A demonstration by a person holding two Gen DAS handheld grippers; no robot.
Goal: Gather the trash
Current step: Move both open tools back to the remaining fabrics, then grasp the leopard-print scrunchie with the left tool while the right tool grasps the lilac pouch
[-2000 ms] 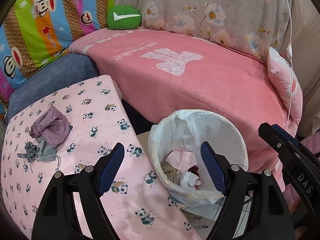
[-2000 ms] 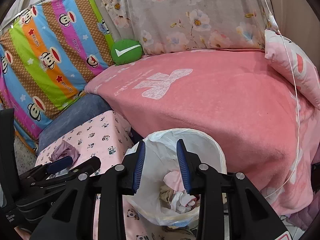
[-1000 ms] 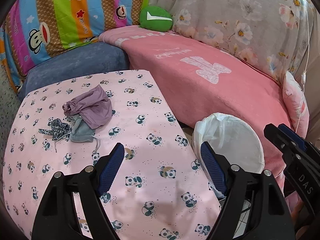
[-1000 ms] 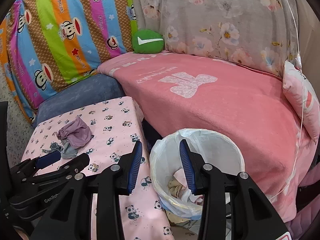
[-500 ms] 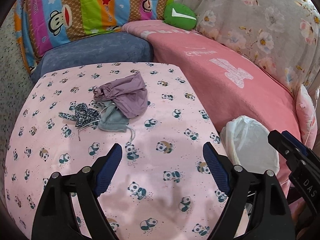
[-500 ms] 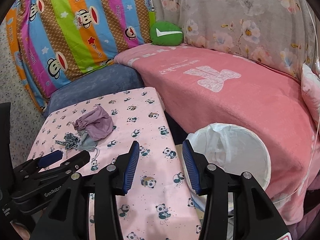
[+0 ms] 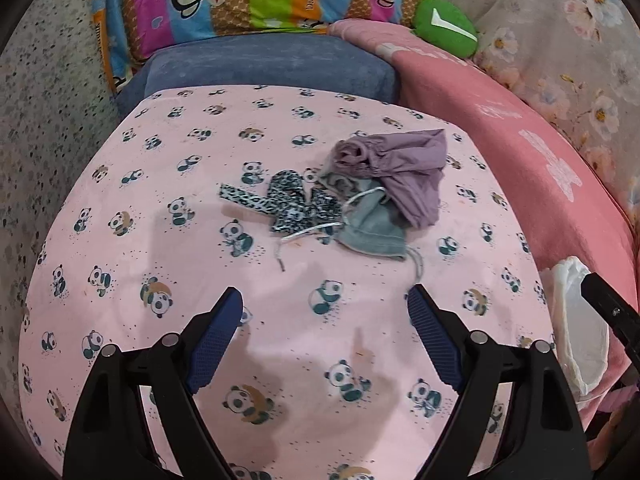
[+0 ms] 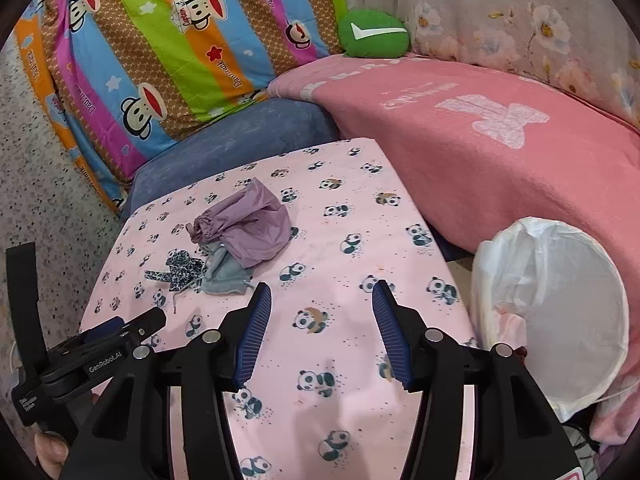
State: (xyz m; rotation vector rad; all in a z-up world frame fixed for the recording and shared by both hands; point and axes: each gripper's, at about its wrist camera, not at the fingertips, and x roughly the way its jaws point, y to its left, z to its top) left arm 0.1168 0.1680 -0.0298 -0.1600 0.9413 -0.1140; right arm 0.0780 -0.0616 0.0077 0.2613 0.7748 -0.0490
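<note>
A small heap of cloth scraps lies on the pink panda-print table [image 7: 160,208]: a crumpled purple piece [image 7: 404,168], a grey drawstring piece [image 7: 372,224] and a leopard-print strip [image 7: 288,204]. The heap also shows in the right wrist view, with the purple piece [image 8: 248,228] on top. My left gripper [image 7: 324,312] is open and empty, just short of the heap. My right gripper [image 8: 320,312] is open and empty over the table [image 8: 360,240], right of the heap. The white-lined trash bin [image 8: 560,304] stands off the table's right edge.
A sofa with a pink blanket [image 8: 500,152] runs behind and right of the table. A blue cushion [image 7: 268,68], a striped monkey-print cover [image 8: 160,52] and a green pillow [image 8: 374,34] sit at the back. Speckled floor [image 7: 48,112] lies to the left.
Both grippers have swung left from above the bin to over the table. The cloth heap is now close in front of the left gripper. The right gripper has opened wider.
</note>
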